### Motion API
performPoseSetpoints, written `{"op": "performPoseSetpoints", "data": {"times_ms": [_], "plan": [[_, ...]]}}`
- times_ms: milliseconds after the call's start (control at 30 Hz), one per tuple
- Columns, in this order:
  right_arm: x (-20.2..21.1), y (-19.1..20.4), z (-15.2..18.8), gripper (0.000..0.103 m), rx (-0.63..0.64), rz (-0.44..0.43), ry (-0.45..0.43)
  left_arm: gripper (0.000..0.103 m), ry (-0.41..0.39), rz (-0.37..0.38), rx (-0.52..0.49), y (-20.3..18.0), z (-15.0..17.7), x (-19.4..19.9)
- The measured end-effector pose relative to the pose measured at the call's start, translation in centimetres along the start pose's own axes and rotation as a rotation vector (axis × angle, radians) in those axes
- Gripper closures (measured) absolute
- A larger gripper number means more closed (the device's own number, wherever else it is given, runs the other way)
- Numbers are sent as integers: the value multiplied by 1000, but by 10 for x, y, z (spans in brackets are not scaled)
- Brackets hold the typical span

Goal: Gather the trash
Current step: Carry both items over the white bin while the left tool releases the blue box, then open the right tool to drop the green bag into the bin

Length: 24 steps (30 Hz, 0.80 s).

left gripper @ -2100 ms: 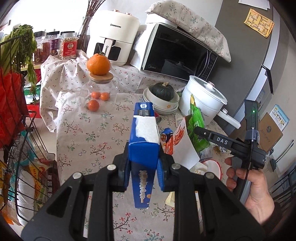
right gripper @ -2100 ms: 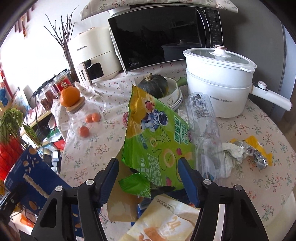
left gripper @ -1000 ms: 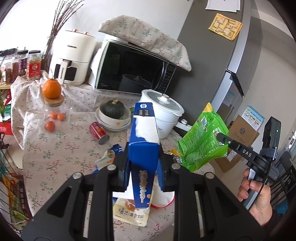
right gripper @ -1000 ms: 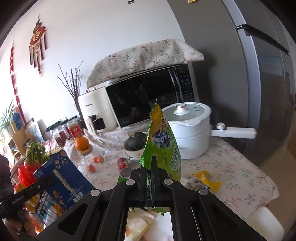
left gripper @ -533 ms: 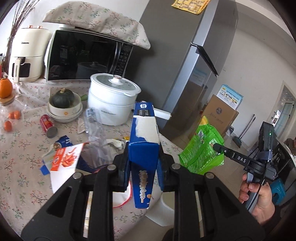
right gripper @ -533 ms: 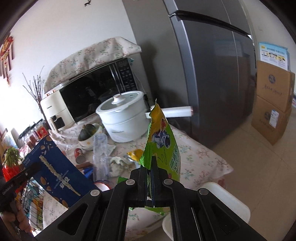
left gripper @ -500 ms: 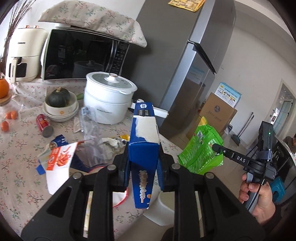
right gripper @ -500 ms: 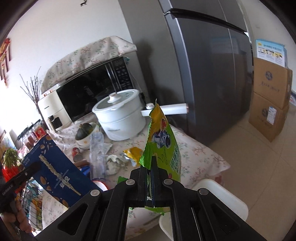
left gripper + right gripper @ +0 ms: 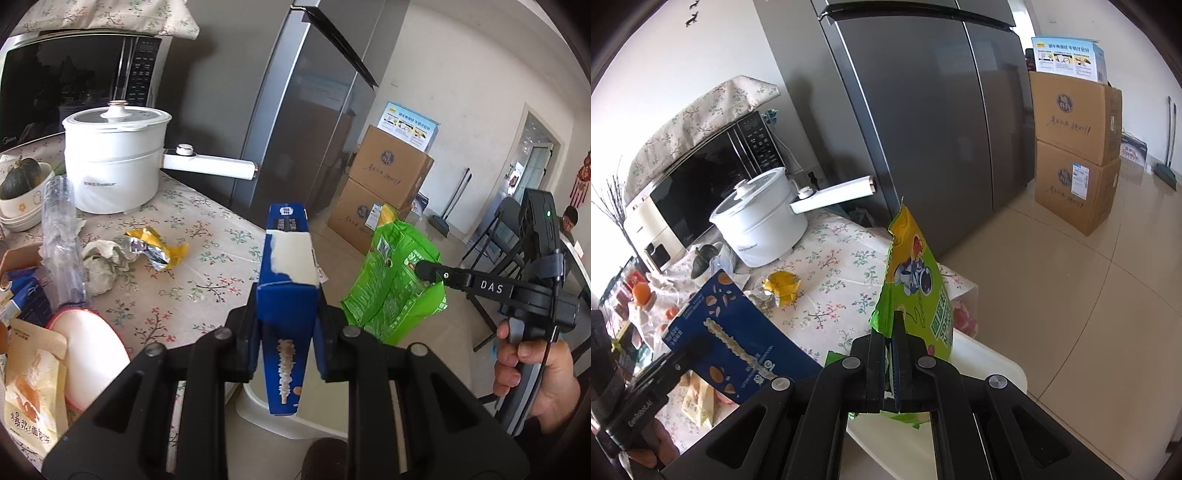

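My left gripper [image 9: 286, 314] is shut on a blue snack box [image 9: 286, 266], held upright above the table's near edge; the box also shows in the right wrist view [image 9: 738, 339]. My right gripper [image 9: 890, 354] is shut on a green snack bag [image 9: 916, 291], held above a white bin [image 9: 982, 373] on the floor beside the table. In the left wrist view the green bag [image 9: 395, 277] hangs to the right of the box, and the bin's rim [image 9: 273, 413] shows below it.
On the floral tablecloth [image 9: 207, 266] lie a yellow foil wrapper [image 9: 155, 247], a crumpled tissue [image 9: 101, 262], a clear plastic bottle [image 9: 61, 236], a beige bag [image 9: 31, 384]. A white pot [image 9: 114, 166], microwave [image 9: 74, 77], fridge [image 9: 923, 110], cardboard boxes [image 9: 1075, 147] stand around.
Both grippers have swung right, away from the middle of the table toward its fridge-side edge, each with its item still held. The white bin has come into view under the green bag.
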State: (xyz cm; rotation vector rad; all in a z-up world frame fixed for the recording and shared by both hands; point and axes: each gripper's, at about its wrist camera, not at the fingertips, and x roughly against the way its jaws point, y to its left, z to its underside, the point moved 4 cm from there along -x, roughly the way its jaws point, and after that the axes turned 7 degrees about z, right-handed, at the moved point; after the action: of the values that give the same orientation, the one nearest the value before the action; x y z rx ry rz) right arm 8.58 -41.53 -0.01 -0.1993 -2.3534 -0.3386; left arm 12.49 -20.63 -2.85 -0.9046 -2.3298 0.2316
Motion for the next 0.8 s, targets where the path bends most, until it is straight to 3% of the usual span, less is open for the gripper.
{"op": "performPoseSetpoints", "data": {"times_ms": [367, 567, 667, 733, 800], "plan": [[-16, -31, 15, 99, -24, 74, 65, 77, 81, 25, -66, -17, 32, -66], [-25, -37, 22, 99, -23, 100, 92, 76, 115, -15, -65, -13, 42, -83], [-26, -37, 22, 99, -21, 106, 96, 61, 129, -38, -65, -10, 43, -82], [-27, -37, 22, 99, -19, 108, 96, 40, 129, -70, -72, -8, 42, -78], [-28, -36, 22, 99, -16, 112, 100, 32, 134, -103, -81, -4, 43, -75]]}}
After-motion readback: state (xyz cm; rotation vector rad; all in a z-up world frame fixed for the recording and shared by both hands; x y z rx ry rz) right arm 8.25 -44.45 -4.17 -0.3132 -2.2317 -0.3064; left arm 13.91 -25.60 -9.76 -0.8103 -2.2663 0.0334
